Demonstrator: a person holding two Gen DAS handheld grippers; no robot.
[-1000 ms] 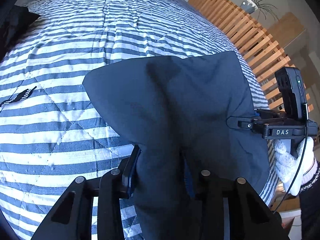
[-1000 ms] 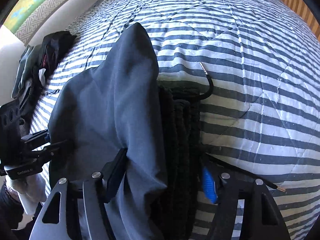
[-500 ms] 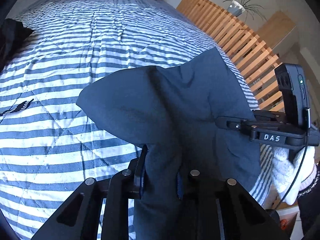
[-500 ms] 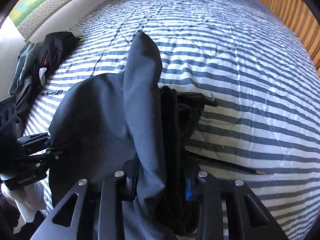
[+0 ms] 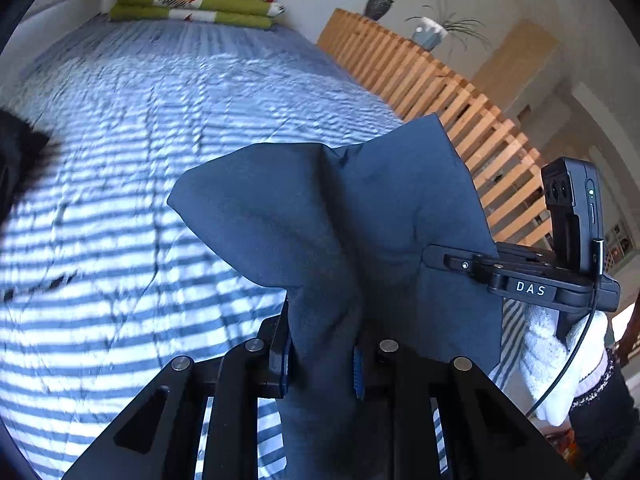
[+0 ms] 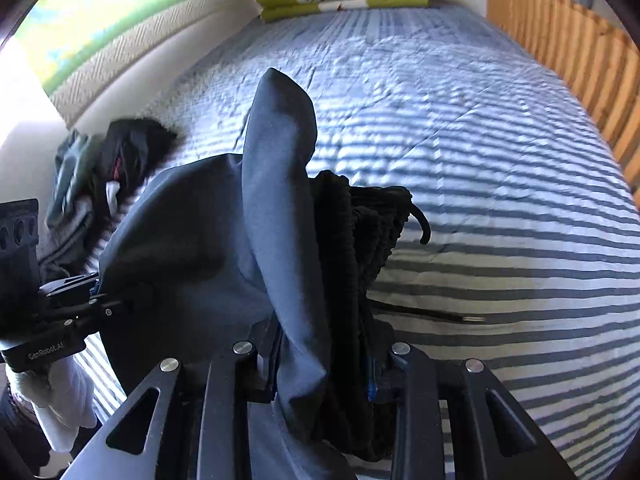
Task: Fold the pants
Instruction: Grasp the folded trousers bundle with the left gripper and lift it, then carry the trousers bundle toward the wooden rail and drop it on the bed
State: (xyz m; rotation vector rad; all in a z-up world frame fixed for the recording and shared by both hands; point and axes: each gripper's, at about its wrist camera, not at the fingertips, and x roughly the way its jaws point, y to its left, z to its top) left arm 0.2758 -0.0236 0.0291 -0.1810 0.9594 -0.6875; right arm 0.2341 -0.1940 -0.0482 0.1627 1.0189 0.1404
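The dark navy pants hang bunched above the striped bed, held at two places. My left gripper is shut on a fold of the navy cloth. In the right wrist view my right gripper is shut on the pants at the black ribbed waistband, whose drawstring trails onto the quilt. Each gripper shows in the other's view: the right gripper pinches the cloth's right edge, and the left gripper grips at the left. A white-gloved hand holds the right one.
The bed's blue-and-white striped quilt stretches ahead. Folded green and red blankets lie at its far end. A wooden slatted rail runs along the right side. A pile of dark clothes sits at the left edge.
Both grippers closed on the pants and rose, lifting the cloth off the quilt. The waistband has bunched up, and the far end of the bed has come into view.
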